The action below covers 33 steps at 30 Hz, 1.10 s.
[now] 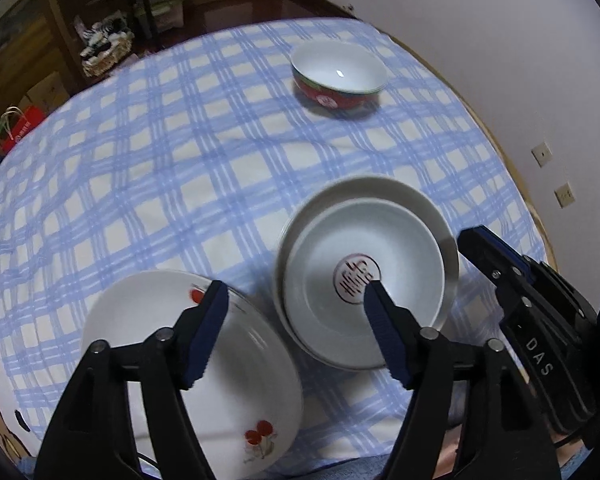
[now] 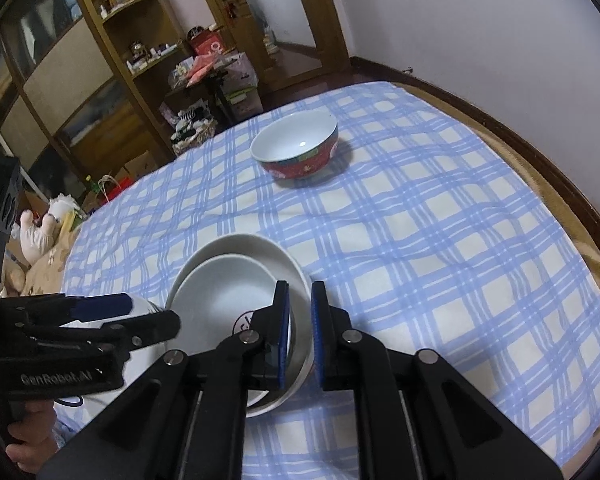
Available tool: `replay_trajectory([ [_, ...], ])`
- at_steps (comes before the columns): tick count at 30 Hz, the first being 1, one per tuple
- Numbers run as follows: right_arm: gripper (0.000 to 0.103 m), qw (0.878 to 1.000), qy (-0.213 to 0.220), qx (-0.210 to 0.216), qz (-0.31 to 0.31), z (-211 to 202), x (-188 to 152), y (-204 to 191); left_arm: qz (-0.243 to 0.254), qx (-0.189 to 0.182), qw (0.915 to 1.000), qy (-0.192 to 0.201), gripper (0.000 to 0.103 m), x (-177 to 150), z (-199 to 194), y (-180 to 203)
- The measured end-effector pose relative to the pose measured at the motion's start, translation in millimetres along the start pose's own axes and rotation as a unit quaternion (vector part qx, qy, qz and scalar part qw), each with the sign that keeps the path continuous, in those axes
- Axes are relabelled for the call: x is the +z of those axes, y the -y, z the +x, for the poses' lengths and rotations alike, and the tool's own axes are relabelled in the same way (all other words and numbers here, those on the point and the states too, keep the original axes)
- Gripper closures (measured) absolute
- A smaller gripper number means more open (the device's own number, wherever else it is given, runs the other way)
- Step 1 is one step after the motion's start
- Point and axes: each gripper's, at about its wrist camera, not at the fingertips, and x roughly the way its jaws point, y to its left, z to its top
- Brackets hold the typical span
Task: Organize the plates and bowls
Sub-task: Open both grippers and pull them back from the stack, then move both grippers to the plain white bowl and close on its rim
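Over the plates — left claw (image 1: 296, 300) spread, tilted down | right claw (image 2: 300, 332) astride nested bowls' (image 2: 236, 280) rim, pads apart

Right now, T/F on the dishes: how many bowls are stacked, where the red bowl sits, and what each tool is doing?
1. Two white bowls sit nested, one inside the other. True.
2. The red bowl sits inside that stack. False: it stands alone, farther back on the checked cloth.
3. The left tool is shut on the flowered plate. False: its jaws stand wide apart, clamping nothing.
4. The right tool straddles the near rim of the nested bowls. True: one finger inside, one outside, with a gap showing.
5. The inner bowl has a red round mark on its bottom. True.
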Motion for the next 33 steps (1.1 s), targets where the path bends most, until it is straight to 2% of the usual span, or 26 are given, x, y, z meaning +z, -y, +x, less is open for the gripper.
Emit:
replay_trajectory([
  [1, 0.068, 1.000, 0.003, -0.004, 0.003, -1, 1, 1, -0.002, 0.003, 1.0000, 0.006, 0.029, 1, -3, -2],
  [3, 0.049, 1.000, 0.010, -0.009, 0.012, -3, 2, 5, -0.009, 0.005, 0.9998, 0.016, 0.025, 2, -7, -7],
  [5, 0.040, 1.000, 0.015, -0.009, 0.020, -5, 3, 8, -0.018, 0.006, 0.9995, 0.025, 0.020, 4, -10, -12],
  [9, 0.014, 0.999, 0.023, -0.017, 0.024, -8, 5, 11, -0.027, 0.015, 0.9987, 0.041, 0.016, 7, -16, -22],
  [12, 0.009, 0.999, 0.026, -0.028, 0.022, -10, 6, 11, -0.027, 0.025, 0.9980, 0.051, 0.015, 9, -19, -26],
  [15, 0.000, 0.999, 0.033, -0.034, 0.027, -12, 7, 14, -0.024, 0.022, 0.9982, 0.051, 0.015, 11, -22, -28],
  [22, 0.000, 0.997, 0.059, -0.037, 0.040, -20, 20, 21, -0.030, -0.006, 0.9976, 0.062, 0.015, 29, -36, -31],
  [25, 0.000, 0.996, 0.065, -0.039, 0.041, -21, 29, 23, -0.016, 0.010, 0.9970, 0.075, 0.015, 41, -45, -28],
  [28, 0.000, 0.995, 0.076, -0.044, 0.041, -23, 40, 24, -0.015, 0.009, 0.9966, 0.080, 0.015, 54, -50, -29],
  [33, 0.000, 0.991, 0.111, -0.058, 0.038, -31, 62, 25, -0.011, 0.017, 0.9957, 0.091, 0.015, 79, -54, -30],
])
